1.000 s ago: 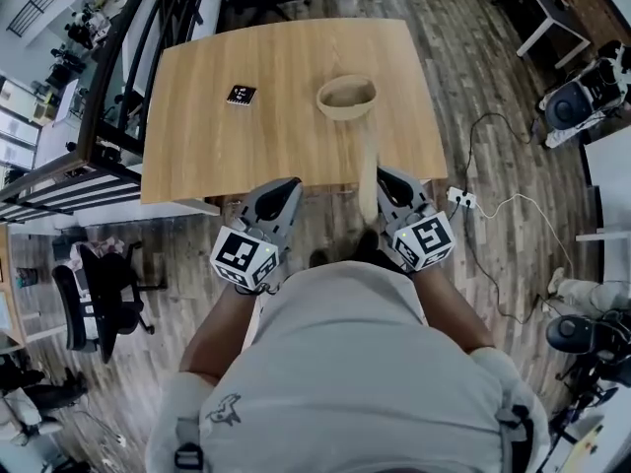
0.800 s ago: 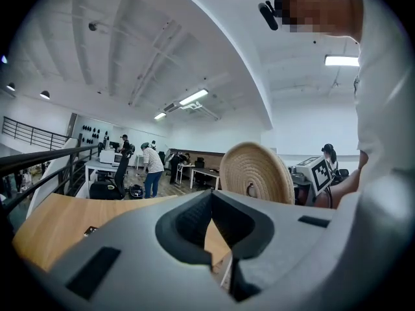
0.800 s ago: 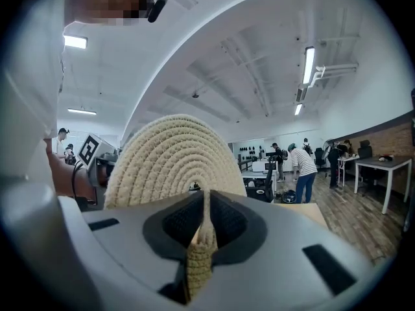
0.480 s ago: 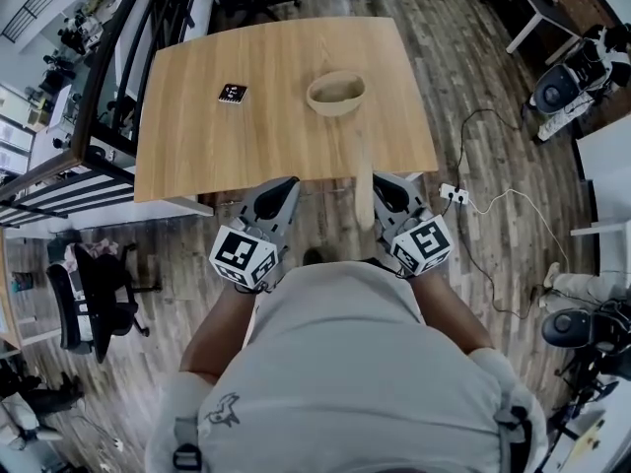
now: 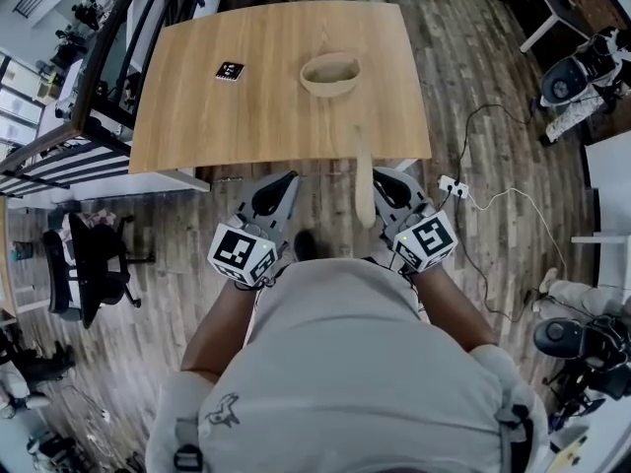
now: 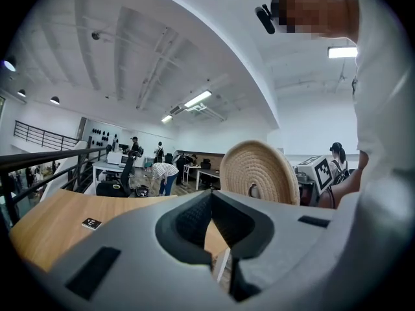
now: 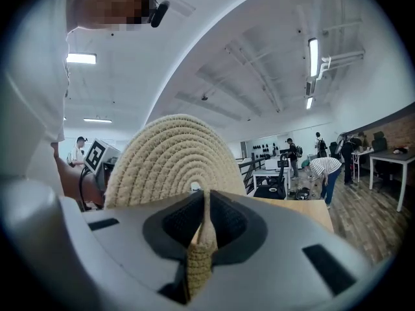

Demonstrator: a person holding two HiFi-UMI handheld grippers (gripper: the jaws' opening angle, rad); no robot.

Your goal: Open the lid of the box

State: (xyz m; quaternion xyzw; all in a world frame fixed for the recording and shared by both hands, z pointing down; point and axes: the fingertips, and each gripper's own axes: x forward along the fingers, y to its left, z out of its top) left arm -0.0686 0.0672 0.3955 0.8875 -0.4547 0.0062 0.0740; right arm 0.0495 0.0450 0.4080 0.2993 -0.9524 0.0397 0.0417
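Observation:
The box is a round woven basket (image 5: 330, 74) standing without its lid on the wooden table (image 5: 246, 106). Its woven lid (image 5: 364, 185) hangs edge-on off the table's near edge, in front of the person's body. My right gripper (image 5: 382, 179) is shut on the lid's rim. In the right gripper view the lid (image 7: 172, 157) rises as a disc above the right gripper (image 7: 205, 220), its edge pinched between the jaws. My left gripper (image 5: 282, 181) is shut and holds nothing. The left gripper view shows the left gripper (image 6: 213, 203) with the lid (image 6: 259, 172) beyond it.
A small black marker tag (image 5: 229, 71) lies on the table left of the basket. A power strip and cable (image 5: 458, 187) lie on the wood floor at the right. An office chair (image 5: 94, 264) and a railing (image 5: 108, 67) stand at the left. People work at desks far behind.
The table and basket have drifted a little up and left in the head view. Both grippers and the held lid stay where they were in front of the body.

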